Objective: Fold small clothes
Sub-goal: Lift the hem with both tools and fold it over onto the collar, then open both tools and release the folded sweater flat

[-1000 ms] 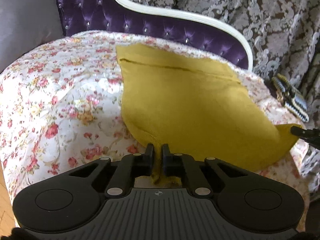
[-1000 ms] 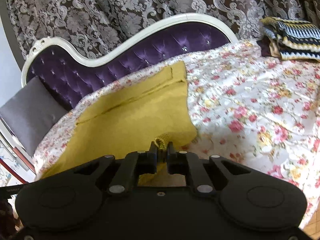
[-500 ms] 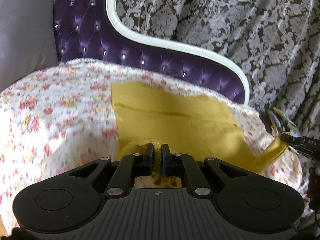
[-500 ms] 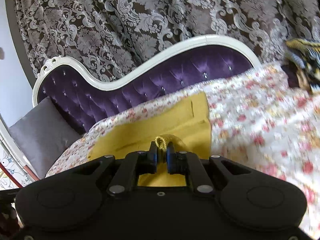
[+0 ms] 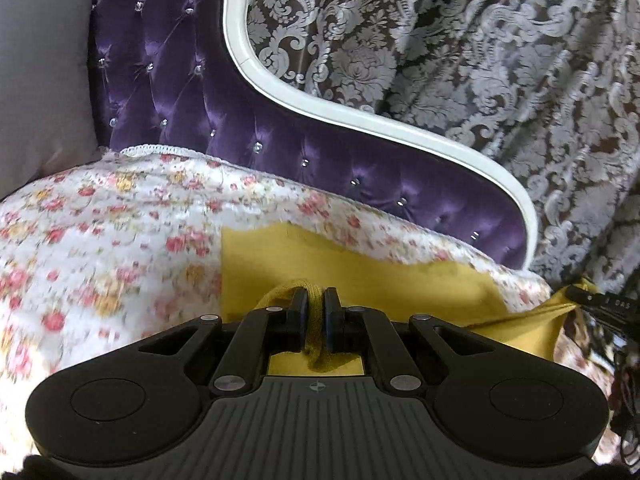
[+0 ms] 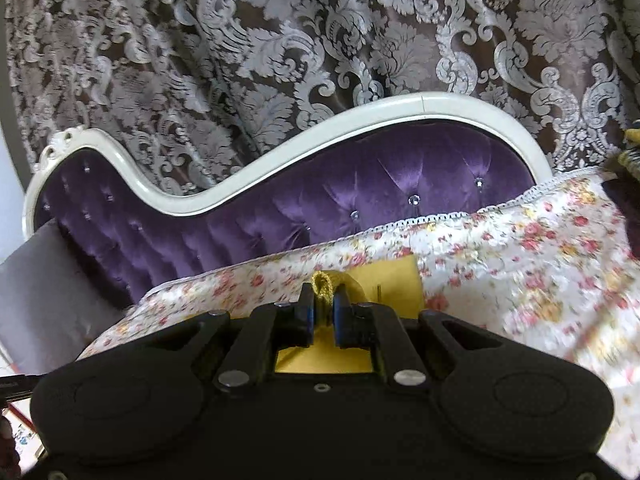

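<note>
A mustard-yellow garment (image 5: 360,276) lies on the floral-covered couch seat (image 5: 120,240). My left gripper (image 5: 316,300) is shut on a bunched near edge of the garment. My right gripper (image 6: 324,300) is shut on another pinched bit of the yellow garment (image 6: 394,276). In the left wrist view the right gripper's tip (image 5: 596,300) shows at the far right, holding a stretched corner of the garment. Most of the cloth is hidden behind both gripper bodies.
A purple tufted backrest (image 5: 240,120) with a white curved frame (image 6: 320,148) rises behind the seat. A grey cushion (image 5: 40,72) stands at the left end. A patterned curtain (image 6: 320,40) hangs behind. A striped knitted item (image 6: 630,152) sits at the right end.
Both grippers have moved forward toward the backrest, carrying the near edge of the garment over itself. Less of the yellow cloth shows now in both views.
</note>
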`<action>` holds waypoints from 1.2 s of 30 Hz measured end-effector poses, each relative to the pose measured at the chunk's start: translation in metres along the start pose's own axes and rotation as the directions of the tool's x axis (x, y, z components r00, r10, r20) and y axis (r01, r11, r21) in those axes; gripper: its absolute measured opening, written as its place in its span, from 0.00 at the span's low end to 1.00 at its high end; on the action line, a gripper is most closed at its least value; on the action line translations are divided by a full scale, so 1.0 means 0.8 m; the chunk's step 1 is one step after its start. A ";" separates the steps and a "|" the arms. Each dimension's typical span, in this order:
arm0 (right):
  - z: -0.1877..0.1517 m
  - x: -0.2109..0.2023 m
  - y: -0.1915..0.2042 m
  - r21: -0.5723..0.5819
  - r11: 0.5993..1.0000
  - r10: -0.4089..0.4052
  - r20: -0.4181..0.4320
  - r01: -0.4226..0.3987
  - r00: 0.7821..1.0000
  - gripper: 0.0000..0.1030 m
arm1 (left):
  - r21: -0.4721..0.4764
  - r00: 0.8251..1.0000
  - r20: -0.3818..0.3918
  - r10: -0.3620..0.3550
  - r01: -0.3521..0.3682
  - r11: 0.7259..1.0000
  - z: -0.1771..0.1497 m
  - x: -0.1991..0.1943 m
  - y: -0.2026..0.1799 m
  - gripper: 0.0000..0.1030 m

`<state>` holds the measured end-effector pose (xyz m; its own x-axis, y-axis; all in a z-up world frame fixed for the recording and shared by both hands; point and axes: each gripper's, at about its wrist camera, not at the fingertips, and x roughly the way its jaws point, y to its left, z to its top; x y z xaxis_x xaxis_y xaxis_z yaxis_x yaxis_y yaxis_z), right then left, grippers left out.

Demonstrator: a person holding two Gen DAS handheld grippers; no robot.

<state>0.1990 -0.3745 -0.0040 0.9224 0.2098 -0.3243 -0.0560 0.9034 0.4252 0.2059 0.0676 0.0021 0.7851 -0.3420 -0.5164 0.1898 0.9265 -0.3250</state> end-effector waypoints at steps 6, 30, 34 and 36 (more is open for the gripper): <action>0.013 0.073 -0.007 0.003 0.999 -0.039 -0.050 0.039 0.998 0.16 | -0.016 0.999 -0.022 0.029 -0.030 0.999 0.030 0.061 0.011 0.08; 0.018 0.164 -0.048 0.059 0.975 -0.210 -0.086 0.215 0.974 0.59 | -0.066 0.975 -0.063 0.215 -0.219 0.974 0.070 0.166 0.065 0.13; 0.025 0.133 -0.038 0.024 0.980 -0.198 -0.048 0.199 0.979 0.59 | 0.033 0.977 -0.020 0.211 -0.210 0.977 0.065 0.134 0.042 0.29; 0.022 0.124 -0.026 -0.015 0.985 -0.173 -0.073 0.172 0.982 0.59 | 0.084 0.983 -0.041 0.179 -0.175 0.981 0.057 0.130 0.027 0.29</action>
<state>0.2988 -0.3793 -0.0300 0.8878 0.0775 -0.4536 0.0975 0.9316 0.3501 0.3190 0.0594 -0.0225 0.7817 -0.1765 -0.5982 0.0978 0.9819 -0.1620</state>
